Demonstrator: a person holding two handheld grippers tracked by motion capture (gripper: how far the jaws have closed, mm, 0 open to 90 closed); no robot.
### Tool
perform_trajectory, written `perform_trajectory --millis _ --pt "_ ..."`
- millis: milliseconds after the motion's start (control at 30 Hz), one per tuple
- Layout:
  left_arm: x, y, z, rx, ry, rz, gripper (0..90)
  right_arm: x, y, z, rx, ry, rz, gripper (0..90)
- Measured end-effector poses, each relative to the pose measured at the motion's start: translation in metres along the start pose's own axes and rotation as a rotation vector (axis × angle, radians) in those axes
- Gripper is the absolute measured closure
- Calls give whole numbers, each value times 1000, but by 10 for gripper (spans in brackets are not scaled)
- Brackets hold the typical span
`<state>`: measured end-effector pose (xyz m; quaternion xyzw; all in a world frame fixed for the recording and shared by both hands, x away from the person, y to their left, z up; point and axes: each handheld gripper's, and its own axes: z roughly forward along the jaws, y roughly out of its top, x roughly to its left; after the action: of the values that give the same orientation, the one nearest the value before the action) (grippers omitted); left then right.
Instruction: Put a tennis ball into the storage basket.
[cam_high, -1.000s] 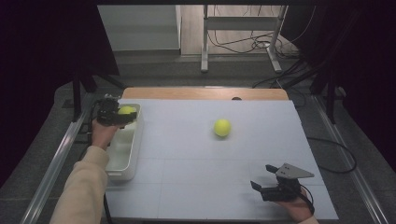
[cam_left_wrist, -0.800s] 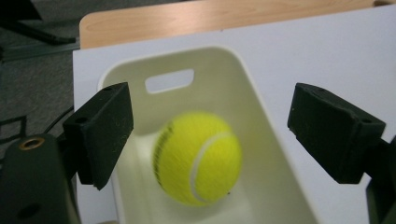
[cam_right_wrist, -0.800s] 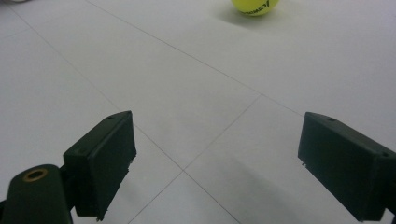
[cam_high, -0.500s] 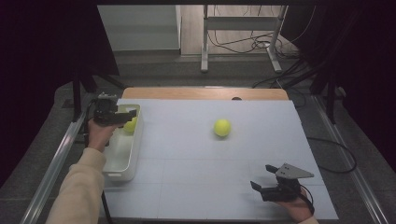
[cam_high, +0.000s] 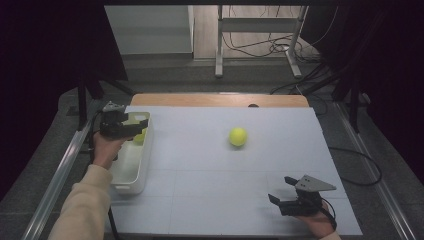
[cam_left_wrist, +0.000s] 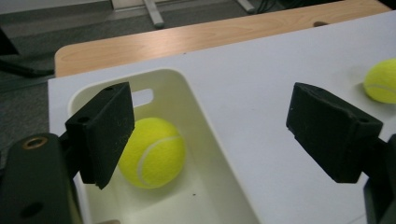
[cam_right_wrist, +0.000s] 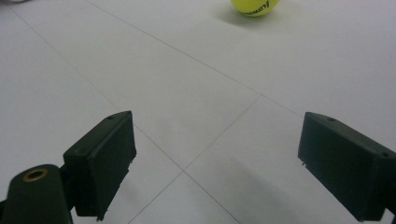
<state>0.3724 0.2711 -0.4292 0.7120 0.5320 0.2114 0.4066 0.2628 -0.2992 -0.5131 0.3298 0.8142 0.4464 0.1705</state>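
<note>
One tennis ball (cam_left_wrist: 152, 152) is lying in the white tub (cam_high: 131, 170) at the bench's left edge, so that much looks done. A second ball (cam_high: 238, 136) is sitting loose near the middle of the bench (cam_high: 210, 200), and likely remains to be moved. The left gripper (cam_high: 122, 125) is hovering over the tub's far end, its jaws spread wide and gripping nothing. The right gripper (cam_high: 295, 200) is waiting near the bench's near right corner, jaws released and empty, well apart from the loose ball.
</note>
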Motion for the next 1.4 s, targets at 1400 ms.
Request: perform_trajectory --millis 1400 --pt "-79 0 -8 -68 -205 163 161 0 0 0 3 -3 -3 117"
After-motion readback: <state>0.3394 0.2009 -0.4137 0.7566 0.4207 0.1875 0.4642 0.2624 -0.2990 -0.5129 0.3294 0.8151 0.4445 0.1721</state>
